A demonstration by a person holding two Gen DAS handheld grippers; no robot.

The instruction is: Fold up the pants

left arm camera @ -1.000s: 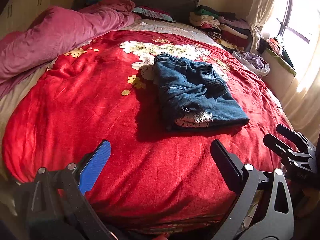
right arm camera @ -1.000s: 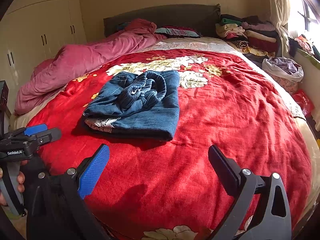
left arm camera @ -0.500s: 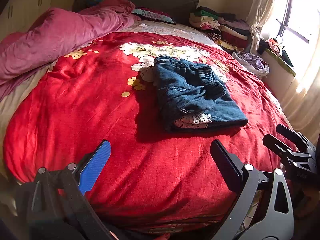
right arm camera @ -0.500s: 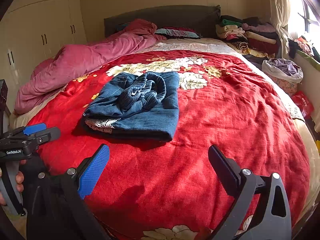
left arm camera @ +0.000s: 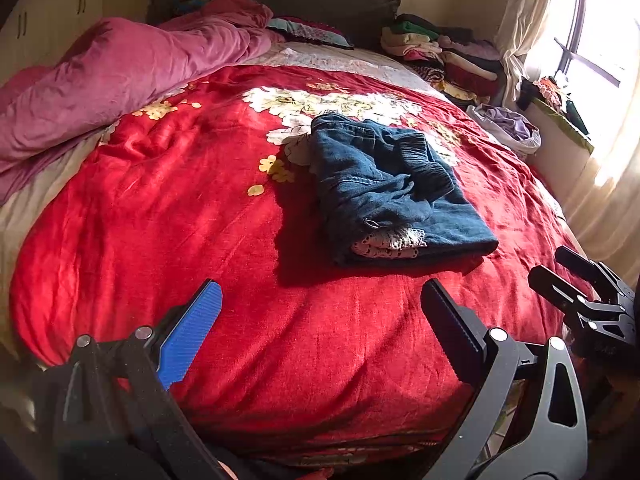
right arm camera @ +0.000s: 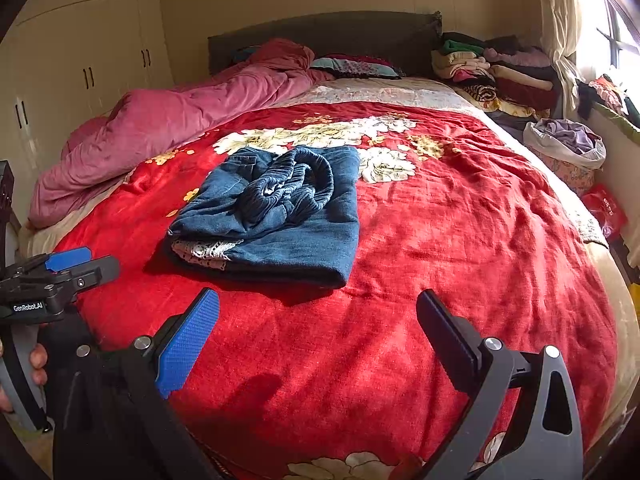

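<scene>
Left gripper (left arm camera: 320,316) nearest, at the foot of the bed, fingers spread wide, nothing between them. Right gripper (right arm camera: 318,330) alongside it, likewise released and empty. Both hang above the red floral blanket (right arm camera: 460,240), clear of the cloth. Beyond them the blue jeans (right arm camera: 280,216) lie folded in a thick bundle mid-bed, waistband bunched on top. Farther back: crumpled pink duvet (right arm camera: 168,128) on the left, stacked folded clothes (right arm camera: 496,68) by the dark headboard (right arm camera: 320,36).
</scene>
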